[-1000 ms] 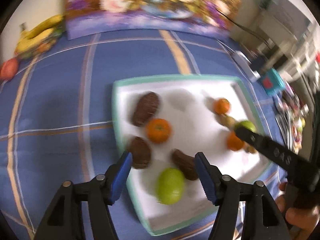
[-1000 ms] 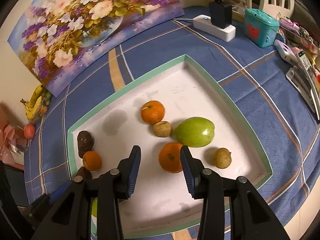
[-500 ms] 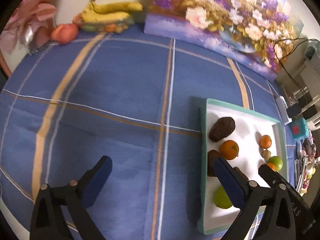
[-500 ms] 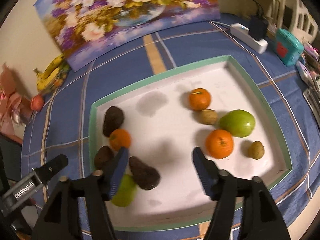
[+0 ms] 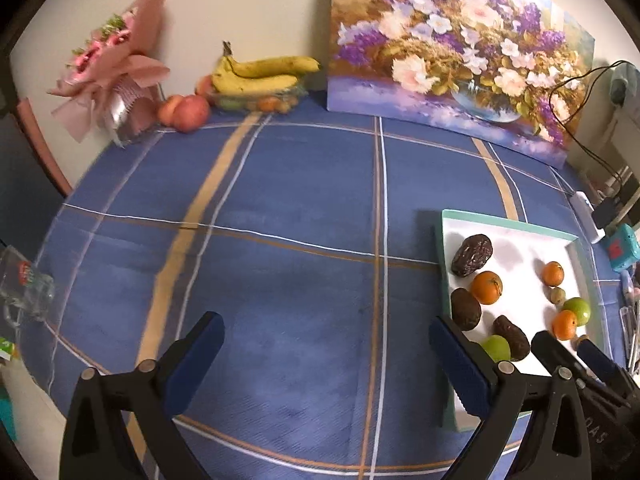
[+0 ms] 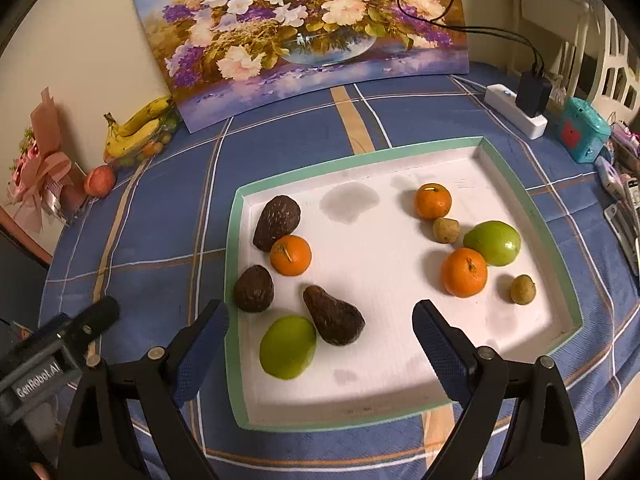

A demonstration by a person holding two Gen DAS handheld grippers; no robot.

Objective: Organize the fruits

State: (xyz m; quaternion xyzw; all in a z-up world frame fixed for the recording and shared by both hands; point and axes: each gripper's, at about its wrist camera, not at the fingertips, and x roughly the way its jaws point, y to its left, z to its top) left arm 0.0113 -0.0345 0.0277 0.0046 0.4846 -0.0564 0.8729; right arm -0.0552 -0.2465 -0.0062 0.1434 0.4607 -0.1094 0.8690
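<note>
A white tray with a green rim [image 6: 356, 159] lies on the blue cloth and also shows in the left wrist view [image 5: 506, 222]. It holds three dark avocados [image 6: 278, 222], three oranges [image 6: 291, 255], two green fruits [image 6: 287, 347] and small brown fruits [image 6: 446, 230]. My right gripper [image 6: 320, 344] is open and empty above the tray's near edge. My left gripper [image 5: 326, 360] is open and empty over bare cloth left of the tray. The right gripper's tip shows in the left wrist view [image 5: 560, 354].
Bananas [image 5: 264, 74], peaches [image 5: 184, 110] and a pink bouquet [image 5: 112, 80] stand at the far left by the wall. A flower painting [image 5: 452, 52] leans on the wall. A power strip [image 6: 516, 110], a teal box [image 6: 584, 130] and remotes [image 6: 624, 208] lie at the right. A glass [image 5: 24, 292] is at the left.
Both grippers have opened wide and pulled back. The left gripper has swung left, away from the tray, to over the bare cloth. The right gripper has shifted left along the tray.
</note>
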